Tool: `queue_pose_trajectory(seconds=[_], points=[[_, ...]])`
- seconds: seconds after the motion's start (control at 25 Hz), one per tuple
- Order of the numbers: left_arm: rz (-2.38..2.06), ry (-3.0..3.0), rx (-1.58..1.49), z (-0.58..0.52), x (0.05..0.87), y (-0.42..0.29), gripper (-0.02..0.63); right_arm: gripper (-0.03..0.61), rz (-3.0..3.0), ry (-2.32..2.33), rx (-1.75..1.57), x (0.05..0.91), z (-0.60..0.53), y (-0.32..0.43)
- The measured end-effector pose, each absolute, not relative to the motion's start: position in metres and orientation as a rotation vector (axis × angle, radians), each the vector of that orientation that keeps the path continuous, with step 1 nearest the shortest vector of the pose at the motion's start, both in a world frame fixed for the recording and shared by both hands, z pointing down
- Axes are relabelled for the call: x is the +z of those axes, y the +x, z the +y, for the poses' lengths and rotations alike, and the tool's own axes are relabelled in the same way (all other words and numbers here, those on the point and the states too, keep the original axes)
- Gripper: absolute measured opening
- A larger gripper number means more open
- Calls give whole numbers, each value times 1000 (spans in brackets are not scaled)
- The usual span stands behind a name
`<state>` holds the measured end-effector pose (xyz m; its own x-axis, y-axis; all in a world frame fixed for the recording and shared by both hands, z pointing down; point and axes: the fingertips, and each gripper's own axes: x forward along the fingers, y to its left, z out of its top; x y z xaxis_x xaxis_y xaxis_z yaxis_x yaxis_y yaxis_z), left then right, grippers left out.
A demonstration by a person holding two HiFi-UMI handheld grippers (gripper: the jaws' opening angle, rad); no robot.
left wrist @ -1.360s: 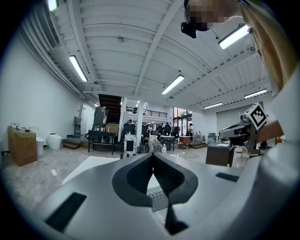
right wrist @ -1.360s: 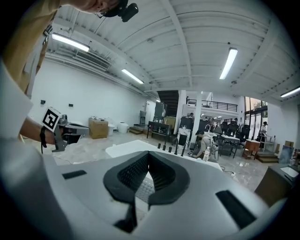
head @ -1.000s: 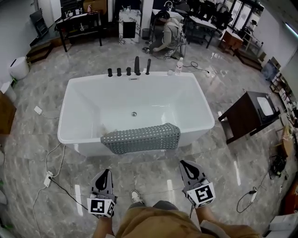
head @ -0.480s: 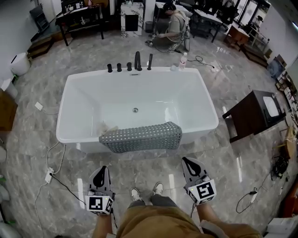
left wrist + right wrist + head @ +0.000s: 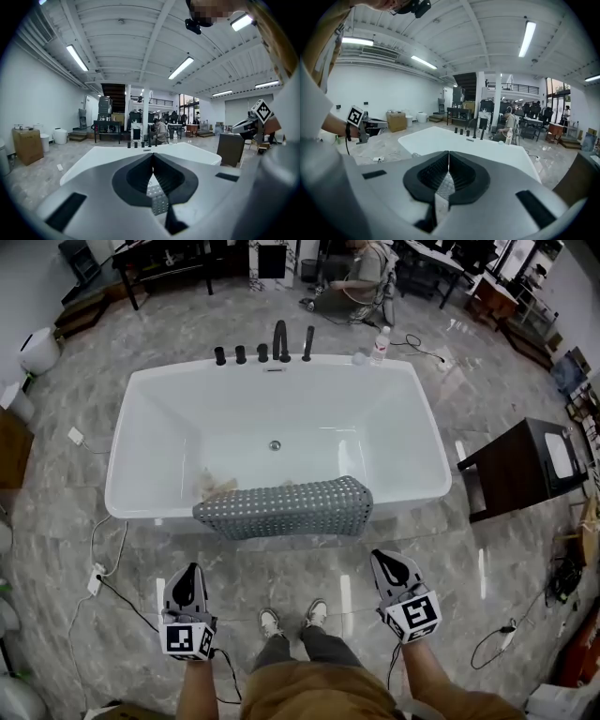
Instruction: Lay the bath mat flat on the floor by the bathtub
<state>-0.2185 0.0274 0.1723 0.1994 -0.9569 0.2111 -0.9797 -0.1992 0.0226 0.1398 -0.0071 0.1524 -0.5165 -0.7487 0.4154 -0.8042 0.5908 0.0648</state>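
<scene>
Stepped closer, left tongs (image 5: 190, 570) and right tongs (image 5: 384, 557) both shut and empty, mat (image 5: 281, 506) draped crosswise over the tub (image 5: 122, 465) edge dead ahead, equally near both.

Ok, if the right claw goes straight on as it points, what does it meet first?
Likely the bath mat draped on the bathtub's near rim, near the mat's right end; depth is unclear.

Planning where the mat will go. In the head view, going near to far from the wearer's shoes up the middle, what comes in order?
The shoes → marble floor → bath mat draped over the bathtub near rim → drain → black faucet set on the far rim → person crouched on the floor beyond.
</scene>
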Motion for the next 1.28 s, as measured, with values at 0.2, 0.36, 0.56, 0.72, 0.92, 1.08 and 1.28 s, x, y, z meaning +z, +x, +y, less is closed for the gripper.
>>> queue_pose_trajectory(seconds=[0.2,0.36,0.56,0.72,0.92,1.08,1.28], points=[[-1876,2265,299,6,223,-232,2,6,-2387,1187,228,204,-38,151],[-1853,2222,330,-7,261,-239,2,51,-2357,1150,289,242,-55,164],[-1816,2197,405,-27,318,-249,9,97,-2285,1137,364,294,-79,188],[-1777,2166,485,-46,368,-256,43,118,-2232,1141,392,331,-98,206],[-1751,2127,494,-75,420,-269,105,161,-2205,1105,443,379,-116,219],[-1721,2071,506,-94,461,-280,154,192,-2160,1077,506,420,-128,231],[-1682,2048,615,-107,500,-292,186,222,-2119,1049,535,457,-140,236]])
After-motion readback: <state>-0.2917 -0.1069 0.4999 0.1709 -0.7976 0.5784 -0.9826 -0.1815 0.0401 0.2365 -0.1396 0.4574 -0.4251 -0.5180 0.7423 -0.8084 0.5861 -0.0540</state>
